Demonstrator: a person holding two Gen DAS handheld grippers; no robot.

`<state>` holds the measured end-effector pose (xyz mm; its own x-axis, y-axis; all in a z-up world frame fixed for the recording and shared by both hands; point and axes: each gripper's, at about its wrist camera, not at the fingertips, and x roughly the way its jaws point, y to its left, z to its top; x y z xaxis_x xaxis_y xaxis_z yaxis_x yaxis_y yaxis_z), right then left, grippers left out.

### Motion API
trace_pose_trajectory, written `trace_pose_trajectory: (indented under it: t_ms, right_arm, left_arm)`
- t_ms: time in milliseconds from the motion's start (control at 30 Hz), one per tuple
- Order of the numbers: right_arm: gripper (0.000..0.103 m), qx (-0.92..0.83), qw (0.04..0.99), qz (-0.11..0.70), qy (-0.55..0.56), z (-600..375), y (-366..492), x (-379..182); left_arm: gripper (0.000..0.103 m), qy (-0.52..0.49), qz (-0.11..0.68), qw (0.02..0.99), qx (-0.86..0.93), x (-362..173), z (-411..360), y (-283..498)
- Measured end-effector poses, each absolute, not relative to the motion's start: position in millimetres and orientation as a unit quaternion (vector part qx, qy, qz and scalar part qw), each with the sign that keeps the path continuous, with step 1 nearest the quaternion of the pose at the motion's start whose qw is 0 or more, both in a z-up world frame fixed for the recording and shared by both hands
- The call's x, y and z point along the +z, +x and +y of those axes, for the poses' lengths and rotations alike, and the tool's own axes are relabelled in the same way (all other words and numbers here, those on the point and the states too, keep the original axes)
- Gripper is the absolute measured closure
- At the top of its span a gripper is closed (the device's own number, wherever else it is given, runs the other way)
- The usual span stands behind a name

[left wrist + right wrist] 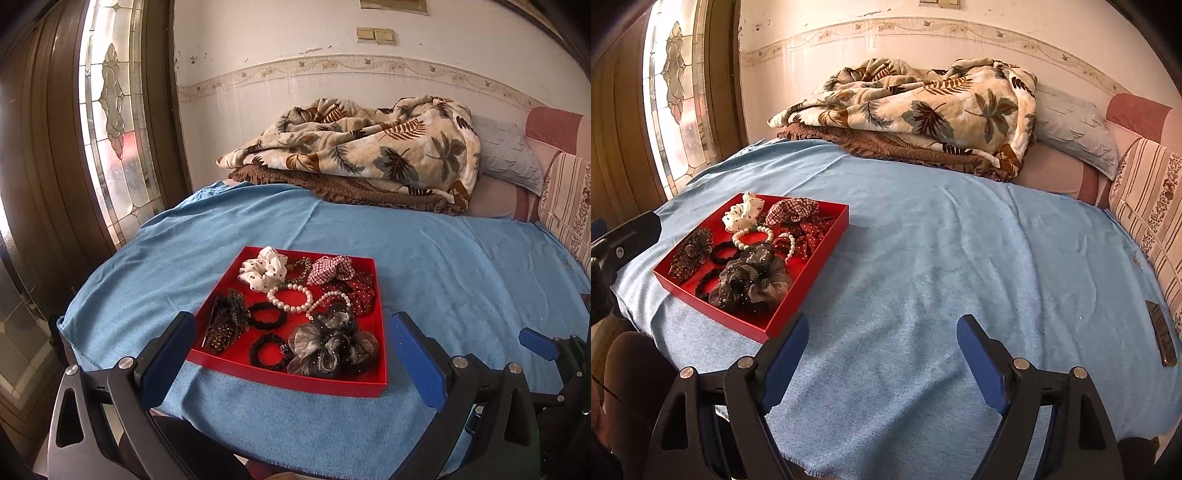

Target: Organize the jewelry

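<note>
We hold both grippers above the near edge of a bed spread with a light blue woven cloth [923, 258]. Our left gripper [291, 343] stands wide, holding nothing, its blue pads framing the shallow red rectangular tray [291, 382] that sits on the cloth just ahead of it. Our right gripper [882, 350] is likewise spread wide and empty, over bare cloth, with the tray [812, 254] off to its left.

In the tray lie a white dotted fabric scrunchie [263, 272], a red-and-white checked scrunchie [330, 268], a dark red dotted scrunchie [360, 293], a white pearl bead bracelet [290, 298], a plain black hair tie [266, 315], a brown beaded flower clip [226, 320] and a large grey sheer scrunchie [332, 345].

At the far end of the bed we see a crumpled cream blanket printed with leaves [365, 147] on a brown ruffled cover [332, 188], beside a pale grey pillow [508, 155]. A striped floral cushion [1148, 206] lines the right side, and a small dark flat object [1161, 332] lies on the cloth near it. Behind stands a worn white wall [277, 44] with a patterned border, and to the left a brown-framed stained-glass door [110, 110].
</note>
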<state>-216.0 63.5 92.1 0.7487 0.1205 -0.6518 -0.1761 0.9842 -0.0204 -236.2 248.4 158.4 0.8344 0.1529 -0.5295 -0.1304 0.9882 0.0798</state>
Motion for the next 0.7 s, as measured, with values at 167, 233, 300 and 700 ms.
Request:
trace_pose_trajectory:
  t_ms: [167, 233, 300, 700]
  right_arm:
    - [0.017, 0.078, 0.935, 0.343, -0.047, 66, -218, 90]
    - [0.017, 0.077, 0.936, 0.340, -0.051, 67, -218, 90]
    - [0.017, 0.077, 0.937, 0.338, -0.052, 68, -218, 90]
    - [0.017, 0.070, 0.944, 0.315, -0.062, 68, -222, 93]
  left_arm:
    - [0.000, 0.013, 0.288, 0.955, 0.066, 153, 252, -234]
    - [0.000, 0.011, 0.291, 0.954, 0.065, 151, 253, -233]
    - [0.000, 0.011, 0.293, 0.954, 0.065, 149, 254, -232]
    - [0.000, -0.003, 0.283, 0.958, 0.038, 146, 255, -238]
